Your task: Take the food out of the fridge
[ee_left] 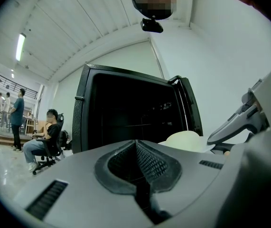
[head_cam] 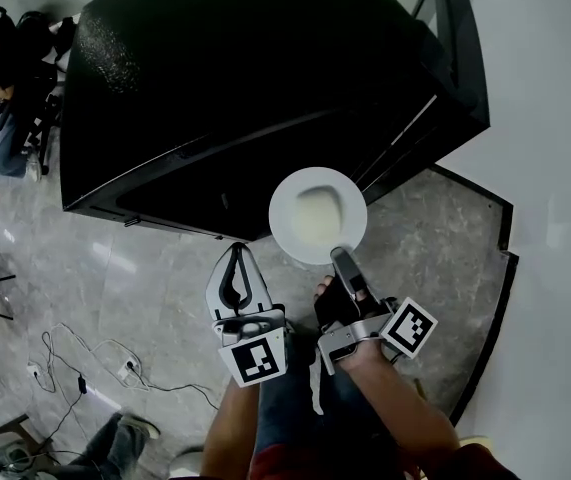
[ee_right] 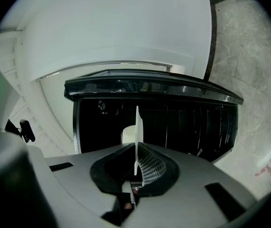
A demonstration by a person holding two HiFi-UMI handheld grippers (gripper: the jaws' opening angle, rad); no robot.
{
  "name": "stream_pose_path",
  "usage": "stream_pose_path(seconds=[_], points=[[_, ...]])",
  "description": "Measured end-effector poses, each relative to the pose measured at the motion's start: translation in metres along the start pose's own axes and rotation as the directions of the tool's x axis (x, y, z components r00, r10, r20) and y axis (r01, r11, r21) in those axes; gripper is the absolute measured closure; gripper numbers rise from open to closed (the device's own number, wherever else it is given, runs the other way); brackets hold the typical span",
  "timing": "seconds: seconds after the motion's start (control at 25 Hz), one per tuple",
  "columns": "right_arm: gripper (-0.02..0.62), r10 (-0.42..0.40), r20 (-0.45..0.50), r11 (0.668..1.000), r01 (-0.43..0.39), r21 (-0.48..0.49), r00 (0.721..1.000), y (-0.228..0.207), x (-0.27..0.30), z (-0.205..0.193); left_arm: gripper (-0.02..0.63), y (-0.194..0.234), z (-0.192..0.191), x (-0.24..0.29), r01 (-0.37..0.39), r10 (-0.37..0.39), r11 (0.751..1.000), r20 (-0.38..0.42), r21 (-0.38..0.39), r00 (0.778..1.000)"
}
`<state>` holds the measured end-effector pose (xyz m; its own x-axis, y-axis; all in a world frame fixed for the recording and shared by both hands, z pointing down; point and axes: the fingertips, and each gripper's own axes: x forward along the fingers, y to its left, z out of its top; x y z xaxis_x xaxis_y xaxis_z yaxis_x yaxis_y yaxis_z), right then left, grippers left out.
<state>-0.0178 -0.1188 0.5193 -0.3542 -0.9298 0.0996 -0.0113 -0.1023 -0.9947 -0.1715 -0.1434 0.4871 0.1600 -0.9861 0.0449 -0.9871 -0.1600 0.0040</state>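
A white plate (head_cam: 317, 215) with a pale mound of food (head_cam: 316, 217) hangs level in front of the black fridge (head_cam: 245, 88). My right gripper (head_cam: 341, 258) is shut on the plate's near rim. In the right gripper view the plate (ee_right: 137, 129) shows edge-on between the jaws of the right gripper (ee_right: 136, 151), with the food (ee_right: 127, 135) on its left side and the dark fridge interior (ee_right: 187, 122) behind. My left gripper (head_cam: 236, 252) is beside it on the left, shut and empty. From the left gripper (ee_left: 136, 144) I see the plate (ee_left: 186, 139) at the right.
The fridge stands open, its door (ee_left: 188, 106) swung to the right by a white wall (head_cam: 555, 118). A person sits on an office chair (ee_left: 45, 144) at the left. Cables (head_cam: 75, 363) lie on the grey stone floor (head_cam: 145, 288).
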Motion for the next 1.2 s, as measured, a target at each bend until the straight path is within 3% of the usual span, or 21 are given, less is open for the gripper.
stream_pose_path(seconds=[0.28, 1.2], points=[[0.563, 0.017, -0.002, 1.000, -0.018, -0.002, 1.000, 0.018, -0.029, -0.001, 0.592, -0.011, 0.023, -0.023, -0.004, 0.004, 1.000, 0.026, 0.019, 1.000], [0.563, 0.018, -0.049, 1.000, -0.018, 0.011, 0.999, 0.061, -0.041, -0.016, 0.592, 0.002, 0.057, -0.031, -0.054, 0.054, 0.998, 0.035, 0.012, 0.998]])
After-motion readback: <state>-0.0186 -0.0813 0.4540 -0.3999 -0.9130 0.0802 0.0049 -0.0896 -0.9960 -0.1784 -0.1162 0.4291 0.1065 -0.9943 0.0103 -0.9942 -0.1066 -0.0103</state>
